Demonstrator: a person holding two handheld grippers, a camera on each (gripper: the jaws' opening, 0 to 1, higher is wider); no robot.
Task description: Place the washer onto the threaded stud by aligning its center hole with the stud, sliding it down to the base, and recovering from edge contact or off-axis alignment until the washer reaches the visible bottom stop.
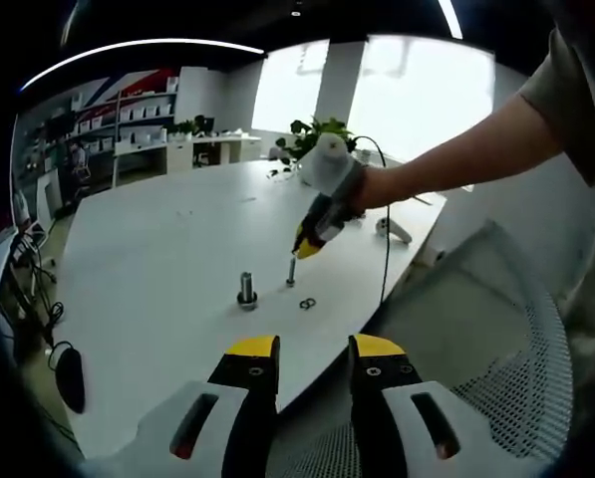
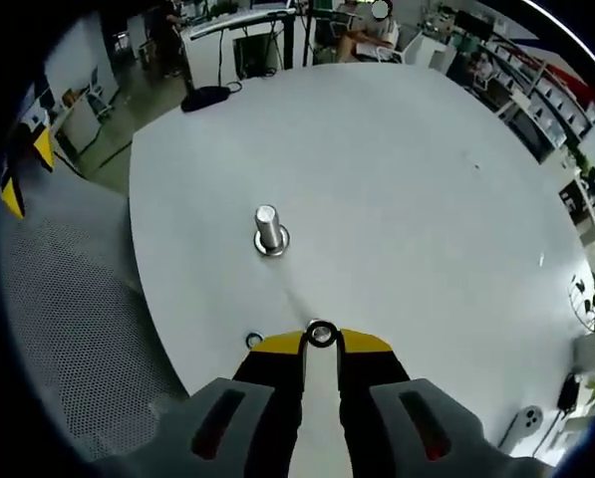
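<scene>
Right gripper (image 2: 321, 337): jaws clamped on a washer (image 2: 321, 334) at their tips, above the white table (image 2: 407, 179), short of the threaded stud (image 2: 269, 229). Second washer (image 2: 254, 341) lies on the table just beside. Left gripper (image 1: 314, 351): jaws apart, holding nothing, off the table edge; stud (image 1: 247, 290) well ahead

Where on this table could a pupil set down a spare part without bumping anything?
Bare table stretches beyond the large stud towards the far edge. It is crowded near the front edge, around the right gripper, the washer between its tips and the loose ring.
</scene>
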